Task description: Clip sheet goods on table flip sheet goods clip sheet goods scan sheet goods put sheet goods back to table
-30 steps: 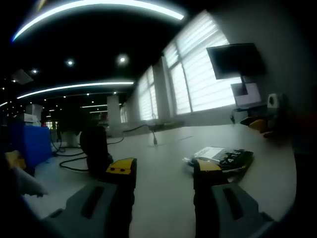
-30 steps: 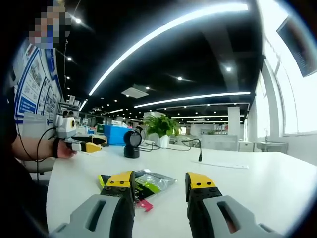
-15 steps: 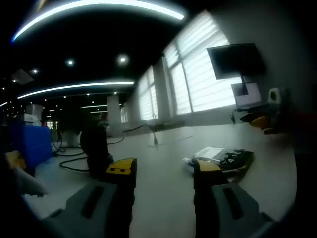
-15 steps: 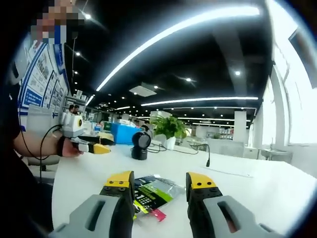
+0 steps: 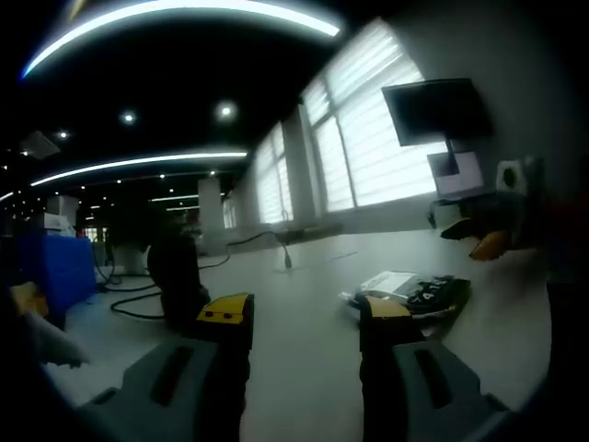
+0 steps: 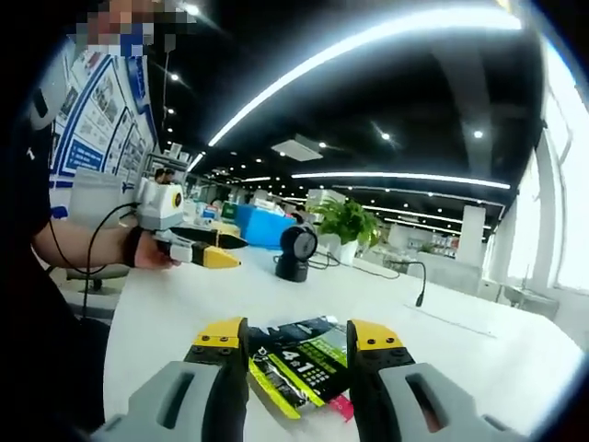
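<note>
Here, packet reads "4·1" — right gripper agape.

My right gripper shows grey bodies with yellow tips, and so does my left gripper. The sheet goods are black with a lime-green band, white print and a pink corner. The table is white. A far scanner is black.
</note>
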Motion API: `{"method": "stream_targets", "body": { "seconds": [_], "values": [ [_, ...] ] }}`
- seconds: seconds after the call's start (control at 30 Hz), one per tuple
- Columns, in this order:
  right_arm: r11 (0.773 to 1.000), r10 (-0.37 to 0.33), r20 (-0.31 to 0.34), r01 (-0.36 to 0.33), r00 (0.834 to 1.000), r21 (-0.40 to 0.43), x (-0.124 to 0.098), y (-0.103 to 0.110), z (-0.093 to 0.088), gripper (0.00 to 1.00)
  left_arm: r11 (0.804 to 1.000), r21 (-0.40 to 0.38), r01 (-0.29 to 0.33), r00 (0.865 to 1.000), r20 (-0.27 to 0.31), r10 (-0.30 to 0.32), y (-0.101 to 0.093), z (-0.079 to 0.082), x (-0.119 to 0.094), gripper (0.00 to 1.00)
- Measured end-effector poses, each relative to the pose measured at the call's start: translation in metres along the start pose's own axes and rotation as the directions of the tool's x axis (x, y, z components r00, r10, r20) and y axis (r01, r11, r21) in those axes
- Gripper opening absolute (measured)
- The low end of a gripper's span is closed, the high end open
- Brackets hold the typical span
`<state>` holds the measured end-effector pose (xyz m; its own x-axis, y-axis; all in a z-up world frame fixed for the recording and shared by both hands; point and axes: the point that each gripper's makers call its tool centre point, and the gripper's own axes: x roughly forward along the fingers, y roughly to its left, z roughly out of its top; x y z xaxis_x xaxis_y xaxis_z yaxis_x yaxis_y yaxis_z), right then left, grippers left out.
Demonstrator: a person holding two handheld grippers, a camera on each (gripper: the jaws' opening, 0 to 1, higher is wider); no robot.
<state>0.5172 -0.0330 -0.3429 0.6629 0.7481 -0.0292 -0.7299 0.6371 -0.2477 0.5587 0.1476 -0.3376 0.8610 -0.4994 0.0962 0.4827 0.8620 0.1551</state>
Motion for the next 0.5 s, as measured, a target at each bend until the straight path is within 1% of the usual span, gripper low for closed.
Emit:
{"method": "stream_targets", "body": {
  "seconds": [0.07, 0.2, 0.23, 0.3, 0.5],
  "values": [
    [0.999, 0.023, 0.014, -0.024, 1.0, 0.047, 0.003, 0.006, 0.003, 0.39, 1.0, 0.0, 0.0, 1.0, 0.0, 0.0, 0.0, 0.0, 0.0, 0.39],
    [0.998, 0.029, 0.014, -0.03, 0.999, 0.058, 0.009, 0.008, 0.003, 0.38, 1.0, -0.001, 0.0, 1.0, -0.001, 0.0, -0.001, 0.0, -0.001, 0.39],
    [1.0, 0.029, -0.011, -0.029, 1.0, 0.007, 0.01, 0.009, -0.002, 0.38, 1.0, 0.001, 0.0, 1.0, -0.002, 0.0, -0.001, 0.0, -0.001, 0.39],
    [0.998, 0.037, -0.039, -0.039, 0.999, -0.047, 0.014, 0.014, -0.007, 0.38, 1.0, 0.005, 0.001, 1.0, -0.004, -0.001, -0.002, -0.001, -0.001, 0.39],
    [0.992, 0.081, -0.071, -0.087, 0.994, -0.094, 0.025, 0.034, -0.016, 0.38, 1.0, 0.006, 0.004, 1.0, -0.006, -0.004, -0.004, -0.001, -0.001, 0.39]
  ]
}}
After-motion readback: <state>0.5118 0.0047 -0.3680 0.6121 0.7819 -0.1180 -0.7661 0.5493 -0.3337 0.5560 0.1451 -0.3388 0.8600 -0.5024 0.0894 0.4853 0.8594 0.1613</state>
